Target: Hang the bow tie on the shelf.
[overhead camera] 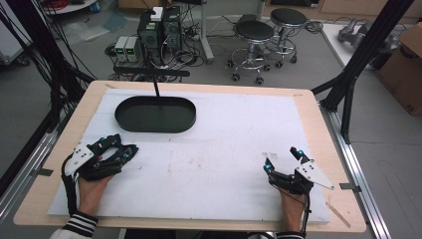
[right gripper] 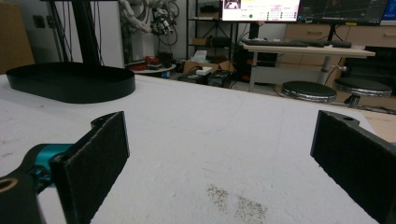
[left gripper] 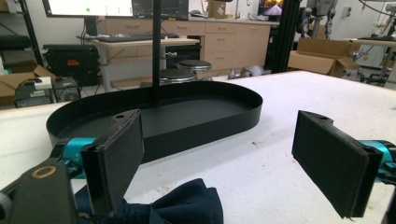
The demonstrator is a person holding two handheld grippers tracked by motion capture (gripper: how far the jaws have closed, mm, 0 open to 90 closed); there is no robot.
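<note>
A matt white sheet (overhead camera: 224, 149), faintly rough and smudged, covers the pale wood table (overhead camera: 40, 174), a smooth matt black oval tray (overhead camera: 155, 114) sits at ten o'clock, and coarse black pads (left gripper: 116, 154) face the gripper's jaws above dark blue cloth (left gripper: 182, 205).

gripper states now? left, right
Left gripper: open, holding nothing; dark blue cloth lies below its jaws.
Right gripper: open, empty.
</note>
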